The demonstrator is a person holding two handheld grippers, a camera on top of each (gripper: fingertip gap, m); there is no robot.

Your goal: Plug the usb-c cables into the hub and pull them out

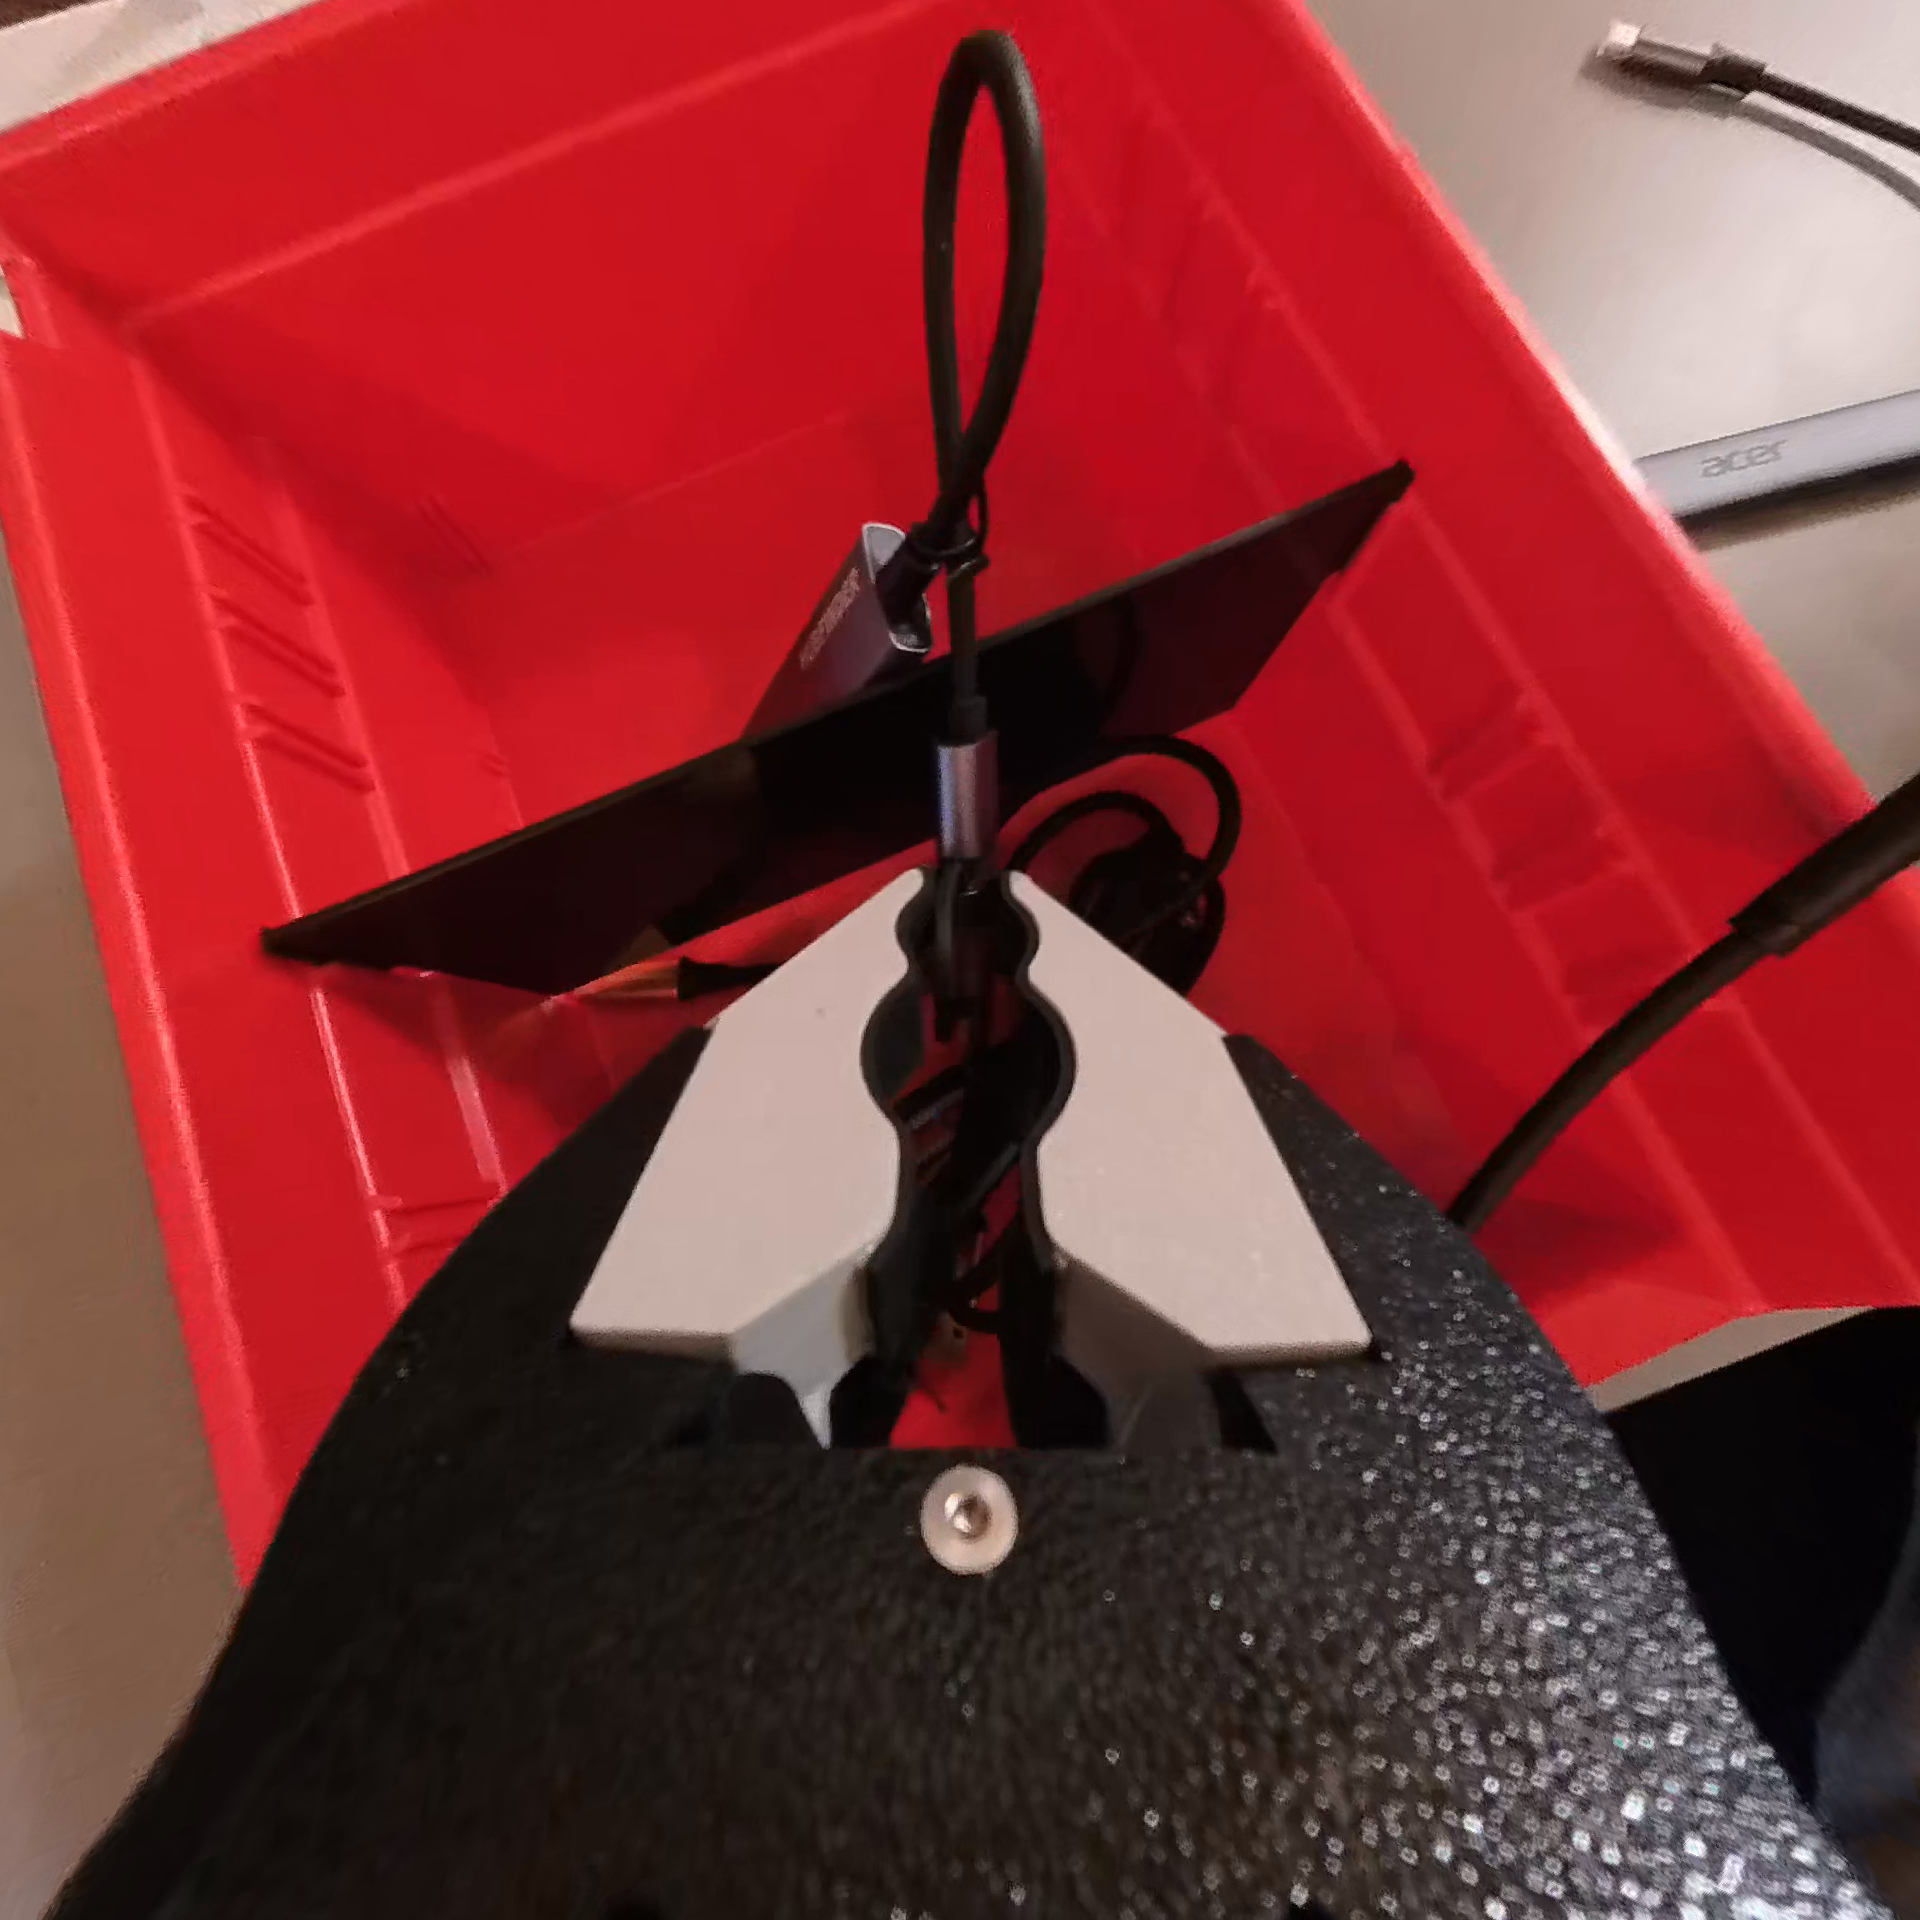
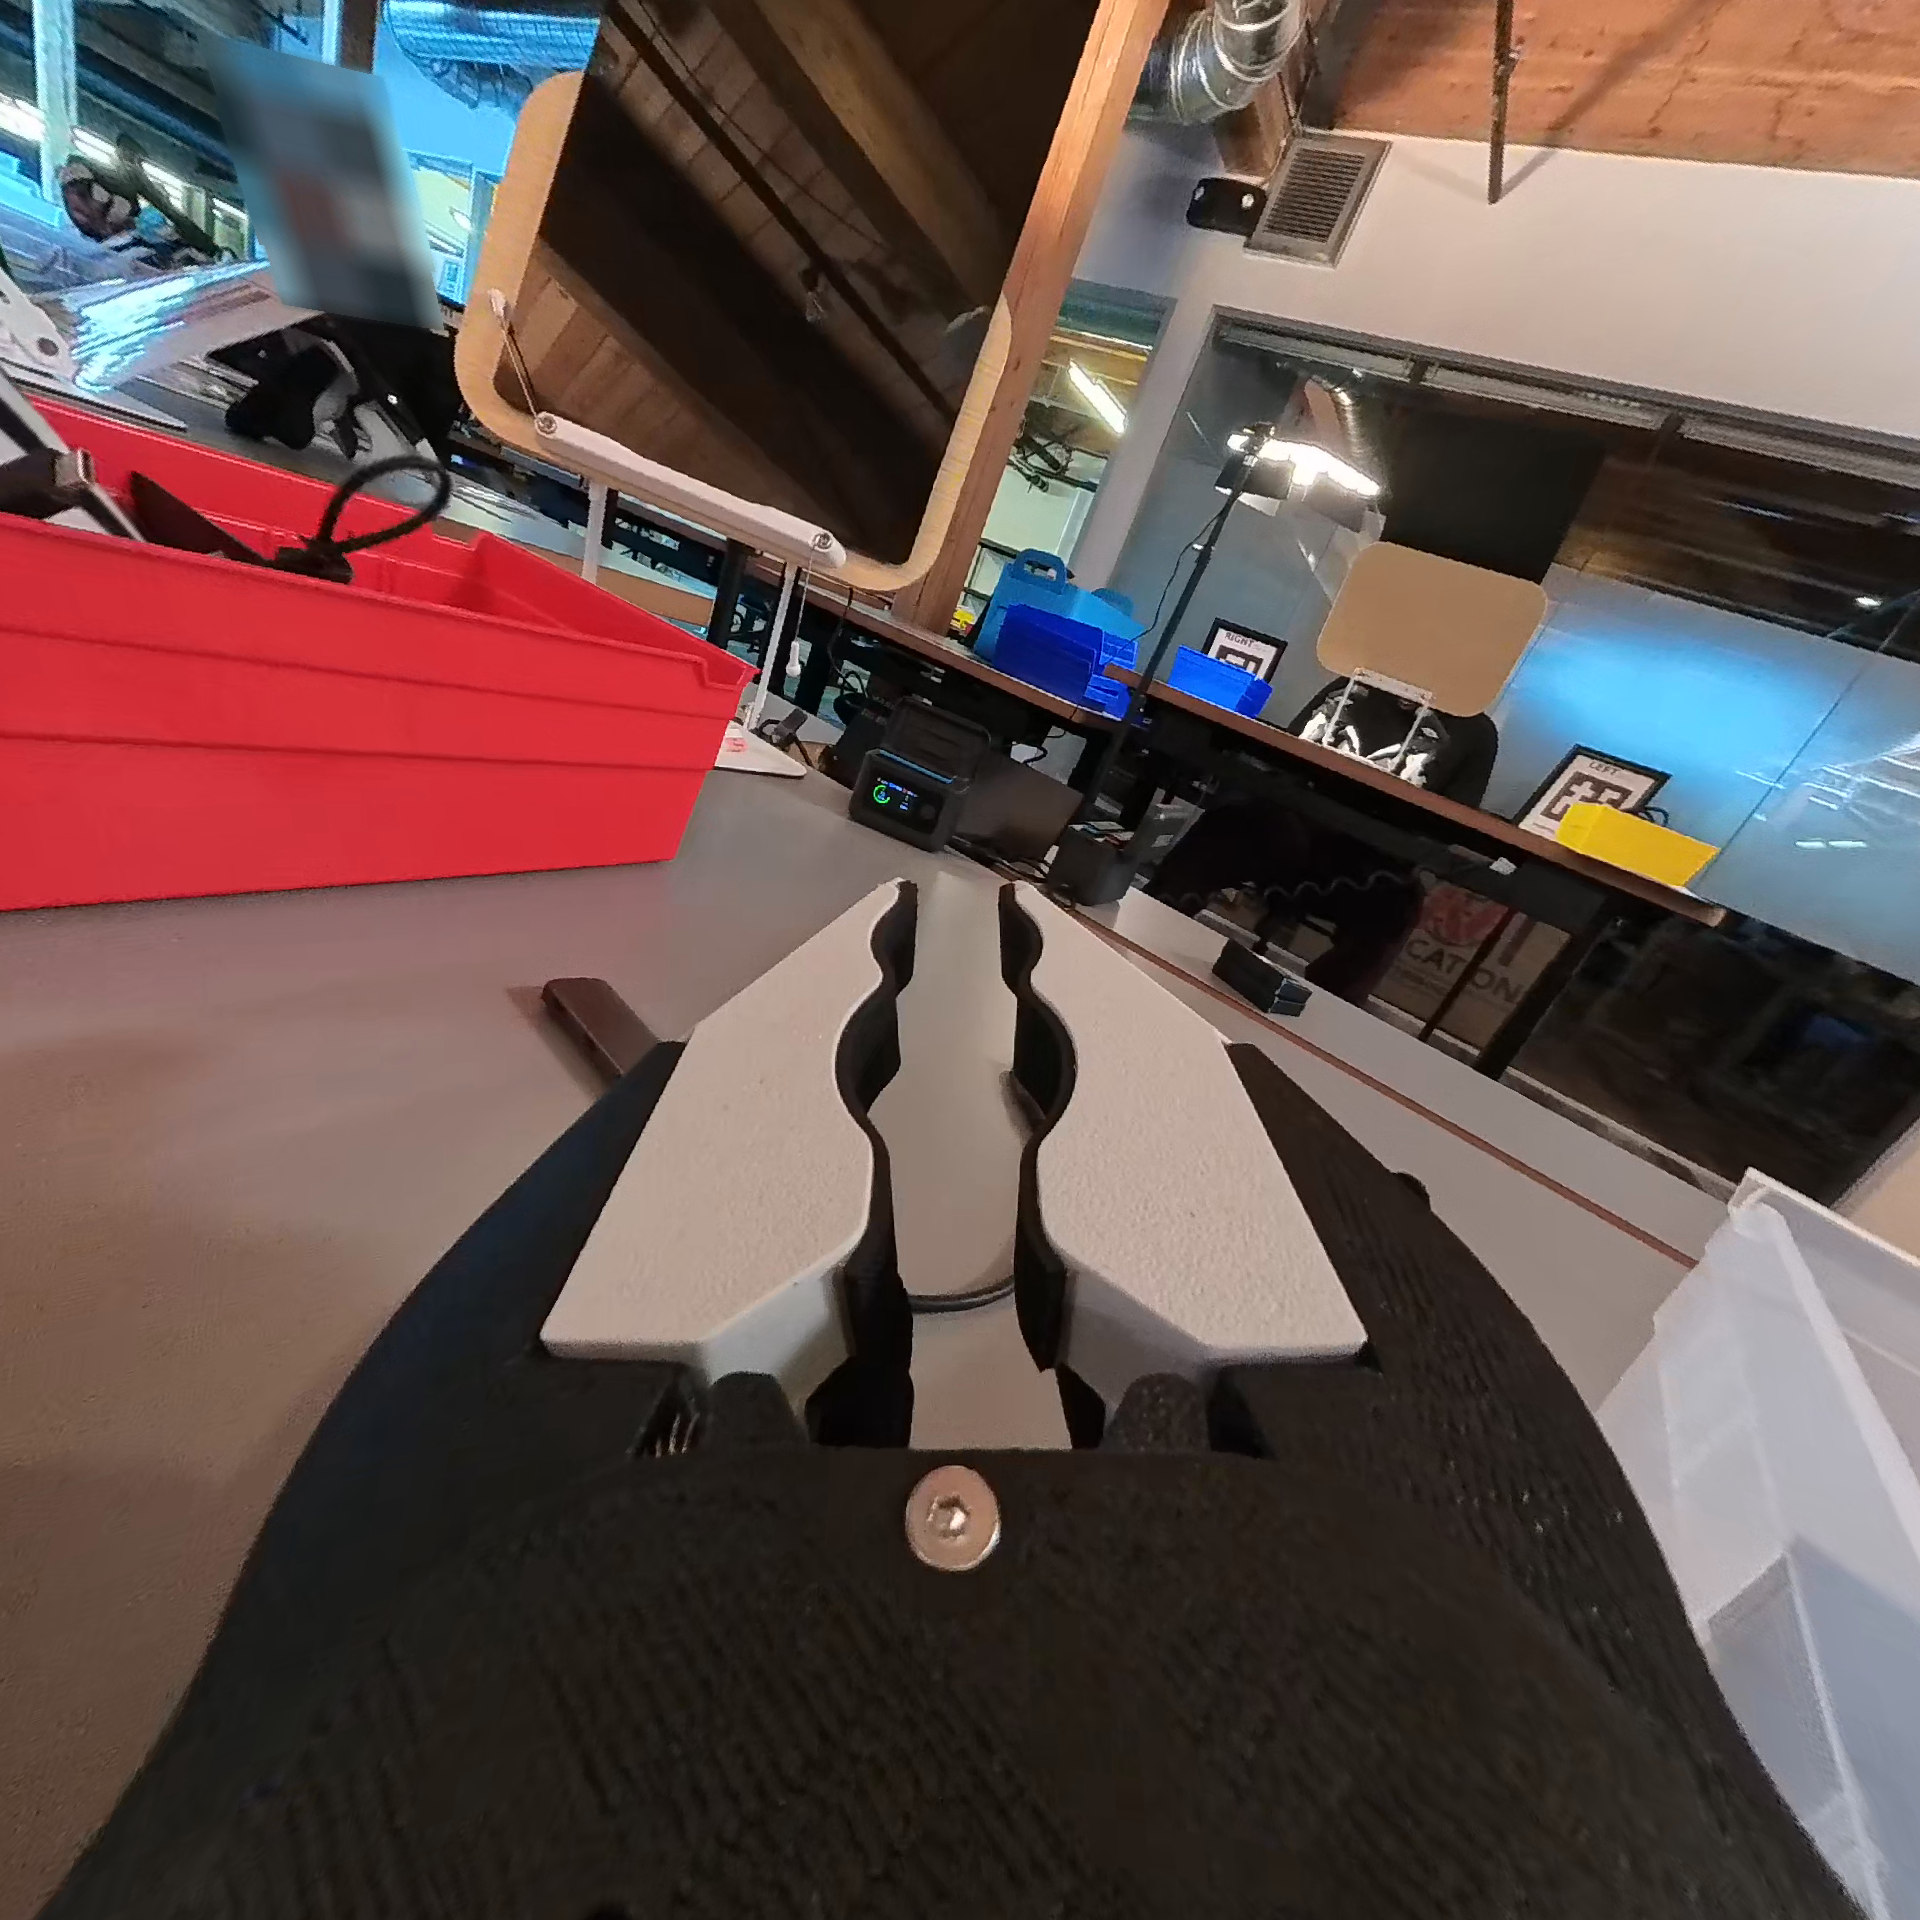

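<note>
In the left wrist view my left gripper (image 1: 961, 883) is shut on a black cable just behind its grey USB-C plug (image 1: 966, 790). The cable rises into a tied loop (image 1: 987, 260) that joins a grey hub (image 1: 847, 623), which hangs tilted over the red bin (image 1: 468, 312). The loop (image 2: 384, 499) also shows in the right wrist view above the bin. My right gripper (image 2: 956, 904) is slightly open and empty, low over the grey table (image 2: 260, 1143). A second cable with a USB-C plug (image 1: 1683, 73) lies outside the bin at the top right.
A black divider (image 1: 831, 748) crosses the bin, with a coiled black cable (image 1: 1153, 862) behind it. A grey laptop (image 1: 1766, 457) lies under the second cable. A thick black cable (image 1: 1662, 987) crosses the bin's right rim. A dark flat piece (image 2: 592, 1013) lies on the table; a clear plastic bin (image 2: 1818, 1455) stands right. The grey hub (image 1: 847, 623) lies some 5 centimetres from my left tips, 30 centimetres from my right tips.
</note>
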